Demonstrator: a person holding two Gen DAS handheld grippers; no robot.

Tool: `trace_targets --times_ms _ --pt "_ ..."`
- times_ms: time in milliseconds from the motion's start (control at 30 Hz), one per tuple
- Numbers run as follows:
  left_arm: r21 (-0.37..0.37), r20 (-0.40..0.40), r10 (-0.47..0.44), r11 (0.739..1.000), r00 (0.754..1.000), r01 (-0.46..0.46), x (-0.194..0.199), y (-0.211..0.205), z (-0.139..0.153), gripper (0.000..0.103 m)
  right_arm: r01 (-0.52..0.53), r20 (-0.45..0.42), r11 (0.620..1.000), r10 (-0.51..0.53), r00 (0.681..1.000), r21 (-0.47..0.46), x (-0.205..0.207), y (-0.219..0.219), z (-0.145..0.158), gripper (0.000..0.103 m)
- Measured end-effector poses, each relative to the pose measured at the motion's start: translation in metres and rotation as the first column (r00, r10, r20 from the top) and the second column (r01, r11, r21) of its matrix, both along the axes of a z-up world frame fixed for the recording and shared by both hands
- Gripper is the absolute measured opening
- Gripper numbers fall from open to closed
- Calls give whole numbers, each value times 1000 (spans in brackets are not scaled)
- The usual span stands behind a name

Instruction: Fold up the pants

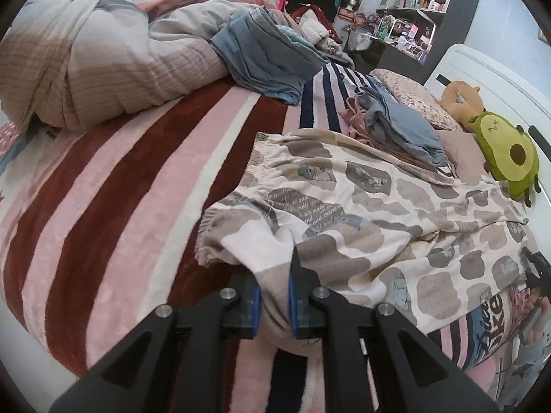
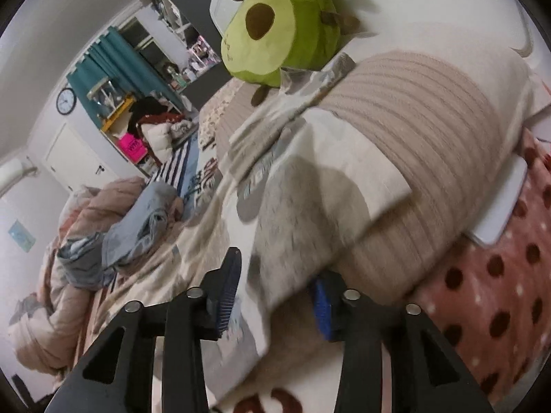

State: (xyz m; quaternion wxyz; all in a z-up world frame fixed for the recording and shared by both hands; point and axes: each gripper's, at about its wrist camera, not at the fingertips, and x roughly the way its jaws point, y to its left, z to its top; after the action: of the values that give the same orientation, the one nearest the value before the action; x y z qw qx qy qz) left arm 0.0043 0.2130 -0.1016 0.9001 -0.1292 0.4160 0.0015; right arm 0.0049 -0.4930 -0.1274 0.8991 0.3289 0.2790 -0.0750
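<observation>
Left gripper point(image 1: 274, 282) pinched a bunched fold of the patterned pants point(image 1: 361, 213) between its blue pads, at the waistband end. Those pants lay spread across the striped blanket point(image 1: 113, 189) on the bed. Right gripper point(image 2: 275, 296) stood parted, the pants' cloth lying between its fingers, beside a ribbed pillow point(image 2: 430, 130) and an avocado plush point(image 2: 275, 24).

the left tool point(image 1: 273, 296) pinches a fold of the patterned pants point(image 1: 361, 213), which lie spread on the striped bed point(image 1: 103, 206); a second tool point(image 1: 535, 268) seems to sit at their far right edge.
</observation>
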Motion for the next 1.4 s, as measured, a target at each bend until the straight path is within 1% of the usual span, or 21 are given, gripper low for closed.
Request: trace_targets --times_ms 33,67,100,167,200,233,267,300,367,500,600,667,767,867,1000,1067,1133,1200,1300,1367,1400 --pt "-2 -2 3 1000 1000 -3 2 0 0 10 -2 16 1000 2 1000 -2 4 0 3 40" --pt "-5 -3 5 1000 1000 -5 3 0 0 10 -2 32 1000 2 999 -5 6 0 5 41" --pt "-9 -5 8 1000 1000 -8 4 0 0 10 6 57 1000 -5 998 -16 12 -1 9 41" --pt "-11 -6 9 1000 1000 -9 6 -2 -1 10 35 55 999 -33 998 -35 23 -4 12 41" --pt "-15 -6 10 1000 1000 -10 8 -3 -1 10 54 48 998 -52 997 -38 31 -6 12 37" --pt "-17 -6 10 1000 1000 -10 8 -3 -1 10 66 43 997 -64 997 -45 34 -7 12 15" --pt "-18 -5 11 1000 1000 -11 9 -4 -1 10 89 22 994 -88 996 -69 39 -7 14 1" --pt "-19 -5 11 1000 1000 -11 9 -5 -1 10 96 4 992 -96 995 -79 42 -7 15 1" --pt "-22 2 6 1000 1000 -6 8 -5 1 10 105 17 991 -104 994 -78 38 -8 21 0" --pt "-31 28 -16 999 999 17 4 -8 8 10 130 76 981 -120 990 -144 10 -2 44 0" --pt "-34 49 -28 999 998 29 0 -10 15 10 100 108 979 -82 991 -177 -13 2 63 0" --pt "-37 58 -31 999 998 33 -1 -11 18 10 72 104 976 -51 993 -204 -21 6 71 0" --pt "-43 65 -35 998 997 38 -3 -13 21 10 54 99 980 -35 994 -192 -29 5 77 0" --pt "-41 72 -51 998 996 54 -5 -15 25 10 83 142 978 -56 988 -194 -44 5 90 0" --pt "-33 86 -60 997 995 63 0 -17 32 10 90 162 972 -56 985 -217 -50 -1 111 0" --pt "-32 82 -65 997 995 68 11 -19 36 10 93 158 970 -58 986 -224 -44 -3 118 0" --pt "-33 58 -72 997 996 74 31 -21 39 10 95 136 965 -63 989 -243 -29 -5 126 0" --pt "-3 25 -64 998 998 64 55 -23 40 11 100 113 956 -71 991 -274 -9 -6 134 0" --pt "9 -16 -38 999 999 38 95 -23 40 11 116 68 927 -99 993 -357 36 -6 141 0" --pt "0 -38 -29 1000 999 29 120 -23 38 11 118 35 916 -113 993 -383 66 -7 144 0" --pt "5 -56 -21 1000 998 21 140 -24 36 12 117 18 913 -120 993 -391 81 -9 144 0"
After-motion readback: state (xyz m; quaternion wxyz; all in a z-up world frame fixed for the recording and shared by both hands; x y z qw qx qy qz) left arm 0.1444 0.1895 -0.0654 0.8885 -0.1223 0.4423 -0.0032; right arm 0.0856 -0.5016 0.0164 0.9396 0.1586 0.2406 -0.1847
